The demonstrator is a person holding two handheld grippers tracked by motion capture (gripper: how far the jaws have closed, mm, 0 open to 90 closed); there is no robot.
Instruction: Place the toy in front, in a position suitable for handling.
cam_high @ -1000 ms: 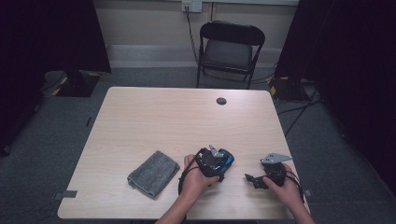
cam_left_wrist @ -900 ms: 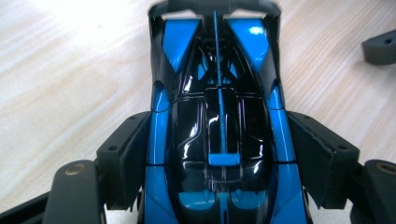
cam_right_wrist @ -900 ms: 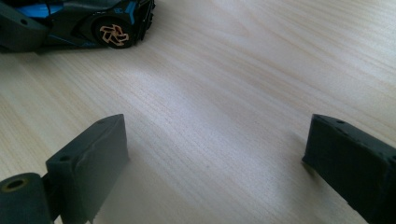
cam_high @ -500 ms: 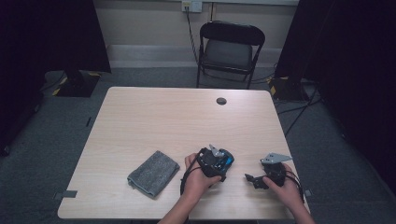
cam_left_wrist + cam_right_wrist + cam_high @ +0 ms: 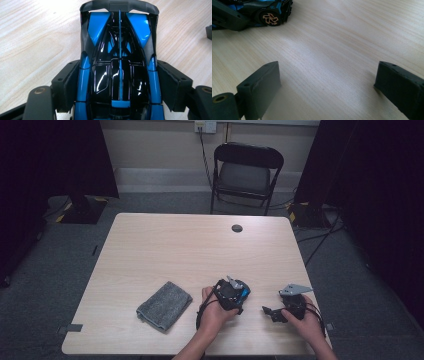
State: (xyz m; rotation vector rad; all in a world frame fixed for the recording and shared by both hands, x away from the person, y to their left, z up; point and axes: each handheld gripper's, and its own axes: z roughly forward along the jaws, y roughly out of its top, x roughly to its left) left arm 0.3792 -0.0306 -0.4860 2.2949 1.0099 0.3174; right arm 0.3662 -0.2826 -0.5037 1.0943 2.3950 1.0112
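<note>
A glossy blue and black toy car (image 5: 119,62) lies on the light wooden table (image 5: 175,245), near its front edge. My left gripper (image 5: 117,75) has just been closing its jaws on the car, and both pads now press against the car's sides. From above, the left gripper (image 5: 229,296) is in the person's left hand with the car's blue tail (image 5: 243,293) sticking out to the right. My right gripper (image 5: 270,312) rests a short way to the right of it. That right gripper (image 5: 327,82) stands wide open over bare wood, and the car's wheel (image 5: 271,17) shows farther off.
A folded grey cloth (image 5: 164,305) lies to the left of the left hand. A small black round cap (image 5: 237,228) sits near the table's far edge. A black folding chair (image 5: 247,170) stands behind the table. Cables run across the floor at the right.
</note>
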